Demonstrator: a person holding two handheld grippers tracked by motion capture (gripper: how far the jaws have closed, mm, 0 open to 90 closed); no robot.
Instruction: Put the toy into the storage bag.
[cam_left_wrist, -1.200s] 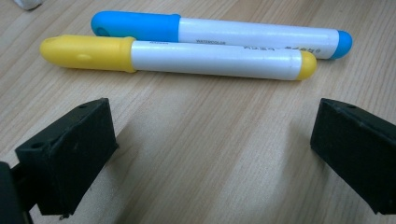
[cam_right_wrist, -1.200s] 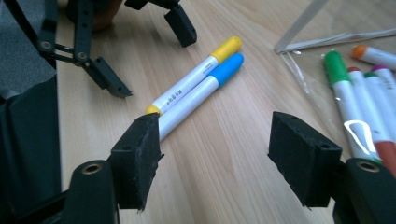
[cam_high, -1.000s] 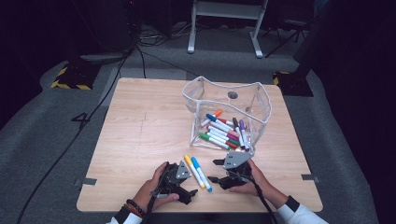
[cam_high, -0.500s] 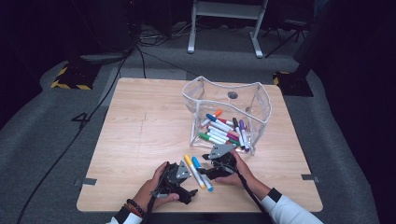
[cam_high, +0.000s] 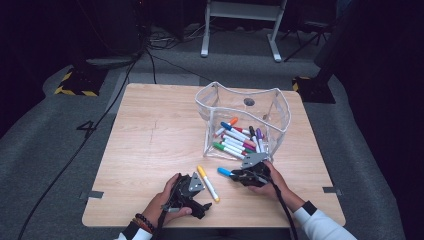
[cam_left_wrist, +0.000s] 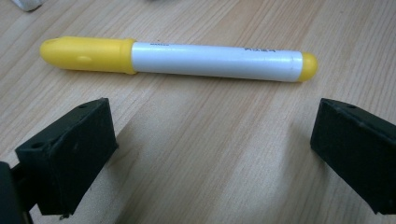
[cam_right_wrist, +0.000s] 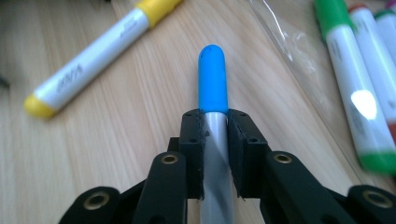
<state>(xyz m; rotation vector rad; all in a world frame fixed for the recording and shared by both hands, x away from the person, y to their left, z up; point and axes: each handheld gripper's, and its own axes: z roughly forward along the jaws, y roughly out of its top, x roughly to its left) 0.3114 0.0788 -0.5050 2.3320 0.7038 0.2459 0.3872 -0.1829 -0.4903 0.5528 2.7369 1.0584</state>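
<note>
Dark floor and trailing cables ring a pale wooden table (cam_high: 150, 145), and most of the room beyond its far edge is lost in shadow. On the far right part of the top sits a clear plastic container (cam_high: 280, 112); the markers (cam_high: 240, 137) piled inside overlap, so their number is hard to make out, and in the right gripper view a green-capped one is cut off at the frame's edge behind the clear wall.

Bare wood lies open across the whole left half of the table, while the near edge is close under both hands. The yellow marker (cam_high: 208, 183) lies flat between the grippers, apart from both.

At the near edge the left gripper (cam_high: 192, 187) rests low in the left hand (cam_high: 160, 202), pointing toward the yellow marker; in its own view the jaws stand wide apart with nothing between them and the marker lies crosswise just beyond.

The right hand (cam_high: 272, 182) holds the right gripper (cam_high: 240, 176) just in front of the container's near wall, pointing left. Its jaws have just been closing, and their pads now press on the white barrel of the blue marker (cam_right_wrist: 212, 84), whose blue cap sticks out ahead over the wood. The barrel's rear end is hidden under the gripper.
</note>
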